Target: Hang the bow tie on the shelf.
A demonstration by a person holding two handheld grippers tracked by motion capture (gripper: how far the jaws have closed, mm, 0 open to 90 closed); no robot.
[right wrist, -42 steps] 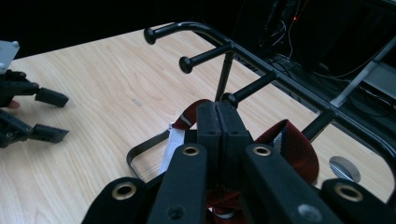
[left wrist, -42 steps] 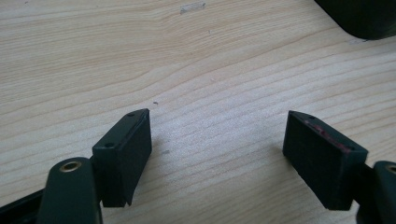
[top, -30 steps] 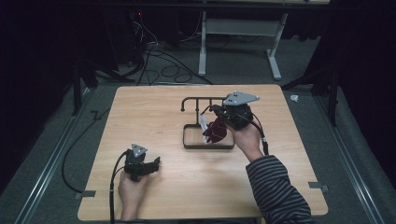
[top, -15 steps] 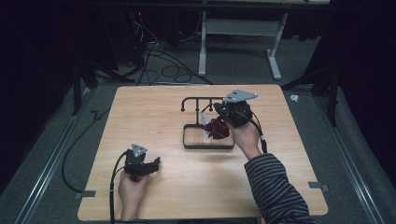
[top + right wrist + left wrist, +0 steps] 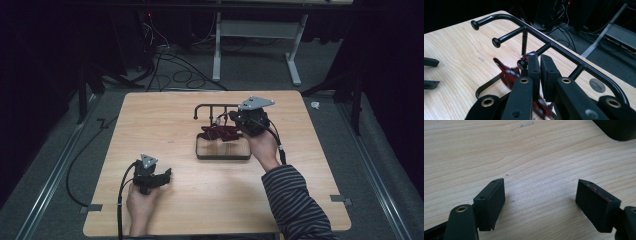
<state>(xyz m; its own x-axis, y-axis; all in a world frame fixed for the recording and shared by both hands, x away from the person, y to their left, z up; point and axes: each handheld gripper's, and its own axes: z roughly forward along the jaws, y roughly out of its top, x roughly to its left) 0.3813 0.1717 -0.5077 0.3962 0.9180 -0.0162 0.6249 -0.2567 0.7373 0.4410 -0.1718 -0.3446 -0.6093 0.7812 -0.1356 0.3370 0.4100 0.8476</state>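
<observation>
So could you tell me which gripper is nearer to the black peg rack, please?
The right gripper is nearer, up against the black peg rack; the left gripper sits apart from it, near the table's front left.

The counter [image 5: 165, 125] is pale wood with a fine brown grain. Toward its far right part stands a black metal rack [image 5: 212, 108] with a dark frame base [image 5: 222, 156], and over the base lies a dark red item [image 5: 220, 133] whose kind cannot be told. The right tool [image 5: 234, 117] is black with a grey three-cornered plate on top; the left tool [image 5: 166, 176], near the front left edge, is black too. The person's sleeve [image 5: 295, 200] is striped dark and grey.
</observation>
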